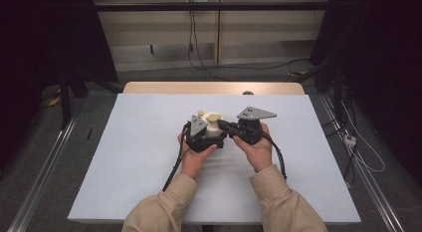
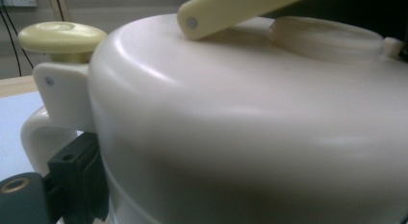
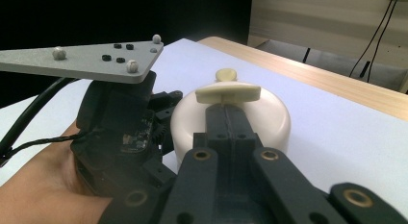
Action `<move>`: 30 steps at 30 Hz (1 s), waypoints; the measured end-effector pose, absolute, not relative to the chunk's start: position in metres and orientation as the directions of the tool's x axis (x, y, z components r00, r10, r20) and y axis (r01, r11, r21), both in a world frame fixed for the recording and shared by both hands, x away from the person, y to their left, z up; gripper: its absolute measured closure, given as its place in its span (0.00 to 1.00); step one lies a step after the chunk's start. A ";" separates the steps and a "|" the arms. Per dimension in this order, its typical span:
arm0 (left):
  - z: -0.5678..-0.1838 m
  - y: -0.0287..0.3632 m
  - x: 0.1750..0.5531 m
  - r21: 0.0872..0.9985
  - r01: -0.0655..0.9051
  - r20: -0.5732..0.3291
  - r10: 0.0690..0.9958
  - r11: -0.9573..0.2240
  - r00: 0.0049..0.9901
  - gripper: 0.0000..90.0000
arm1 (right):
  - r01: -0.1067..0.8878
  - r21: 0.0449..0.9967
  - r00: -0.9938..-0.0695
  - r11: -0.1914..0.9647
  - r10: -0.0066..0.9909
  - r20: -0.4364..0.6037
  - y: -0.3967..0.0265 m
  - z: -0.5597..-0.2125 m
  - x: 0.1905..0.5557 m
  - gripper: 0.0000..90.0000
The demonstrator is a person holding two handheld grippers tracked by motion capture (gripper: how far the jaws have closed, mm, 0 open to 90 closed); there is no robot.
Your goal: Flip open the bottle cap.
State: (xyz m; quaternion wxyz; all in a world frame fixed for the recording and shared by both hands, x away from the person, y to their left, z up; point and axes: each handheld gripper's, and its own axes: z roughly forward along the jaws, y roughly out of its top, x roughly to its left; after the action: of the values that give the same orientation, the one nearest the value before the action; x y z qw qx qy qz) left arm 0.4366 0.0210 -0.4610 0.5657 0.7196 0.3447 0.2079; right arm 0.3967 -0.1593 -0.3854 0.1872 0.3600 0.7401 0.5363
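High view: we hold the cream kettle (image 1: 214, 126) mid-table on the white sheet (image 1: 124, 157), left gripper (image 1: 205, 137) and right gripper (image 1: 230, 127) against it. Left gripper view: kettle body up close, jaw state unclear. Right gripper view: jaws together, pinching its yellow handle (image 3: 227, 93)

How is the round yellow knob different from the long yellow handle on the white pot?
The knob is round like a mushroom cap, while the handle is a long flat bar. The knob stands at the edge of the pot, above its side loop, while the handle lies across the pot's top. The knob looks smaller than the handle. Both are the same pale yellow.
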 end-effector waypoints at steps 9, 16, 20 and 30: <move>-0.461 0.021 0.437 0.957 0.261 -0.091 0.732 -0.123 0.676 0.07 | 0.325 0.931 -0.671 0.165 0.734 0.104 -0.156 -0.384 0.398 1.00; -0.461 0.021 0.437 0.957 0.263 -0.093 0.731 -0.122 0.676 0.07 | 0.322 0.933 -0.676 0.161 0.729 0.107 -0.153 -0.382 0.400 1.00; -0.461 0.021 0.436 0.957 0.265 -0.096 0.731 -0.119 0.675 0.07 | 0.320 0.933 -0.679 0.163 0.726 0.106 -0.151 -0.382 0.401 1.00; -0.461 0.021 0.437 0.957 0.265 -0.095 0.732 -0.119 0.675 0.07 | 0.320 0.934 -0.681 0.157 0.724 0.112 -0.150 -0.382 0.403 1.00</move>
State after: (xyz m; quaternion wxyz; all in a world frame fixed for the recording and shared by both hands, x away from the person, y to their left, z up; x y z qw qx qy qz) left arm 0.4365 0.0207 -0.4610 0.5660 0.7192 0.3463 0.2062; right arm 0.4029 -0.1497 -0.3824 0.1854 0.3538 0.7376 0.5444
